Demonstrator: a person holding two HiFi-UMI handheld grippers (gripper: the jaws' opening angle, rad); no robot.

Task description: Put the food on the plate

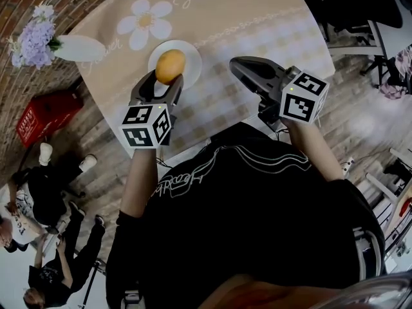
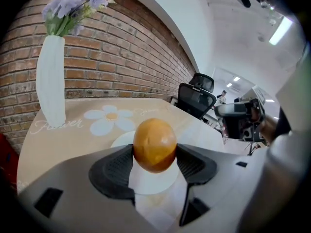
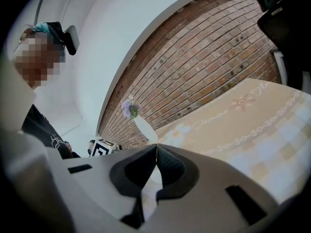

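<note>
1. The left gripper (image 2: 154,155) is clamped on a smooth orange-yellow egg-shaped fruit (image 2: 154,143), with a black pad squeezing each side.
2. The fruit's right over the round white plate (image 1: 193,58). Can't tell if it's actually touching it tho.
3. The right gripper (image 3: 156,152) is off to the plate's right, jaws pinched together with nothing in them.
4. The plate sits on a round table with a beige daisy-print cloth (image 1: 257,24). A tall white vase of purple flowers (image 1: 76,47) stands far left.
</note>
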